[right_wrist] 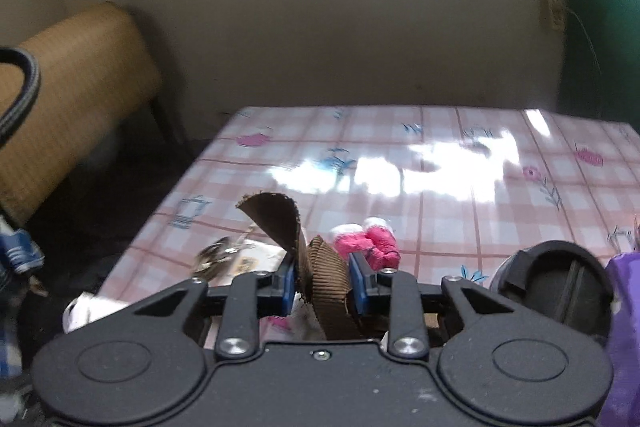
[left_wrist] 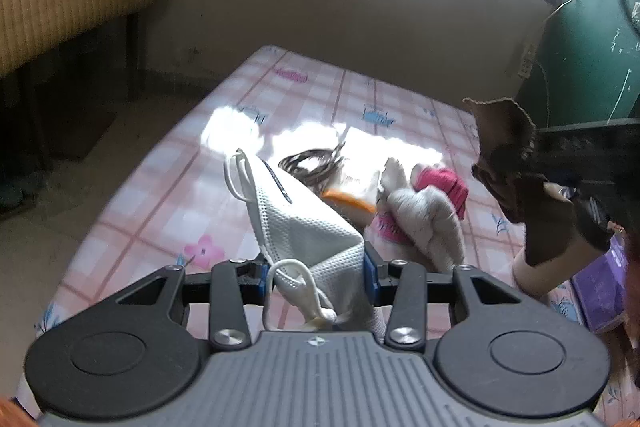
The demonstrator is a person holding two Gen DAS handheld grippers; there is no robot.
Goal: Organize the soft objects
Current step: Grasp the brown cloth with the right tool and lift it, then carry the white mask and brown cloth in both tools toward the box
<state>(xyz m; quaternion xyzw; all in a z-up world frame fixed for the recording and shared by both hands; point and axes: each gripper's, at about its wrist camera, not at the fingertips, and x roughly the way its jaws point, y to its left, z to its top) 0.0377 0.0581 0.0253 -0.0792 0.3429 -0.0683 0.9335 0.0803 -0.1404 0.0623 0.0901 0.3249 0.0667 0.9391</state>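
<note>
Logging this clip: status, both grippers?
Left gripper shut on white mask. Right gripper shut on brown corduroy strip. Plush toy on table, nothing blocking.

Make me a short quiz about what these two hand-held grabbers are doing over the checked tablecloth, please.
1. True or false: the left gripper is closed on a white face mask.
2. What does the right gripper hold? A) a pink sock B) a brown corduroy fabric piece C) a key ring
3. Fill in: beyond the mask, on the tablecloth, lies a white plush toy dressed in ____.

Key: 1 true; 2 B; 3 pink.
</note>
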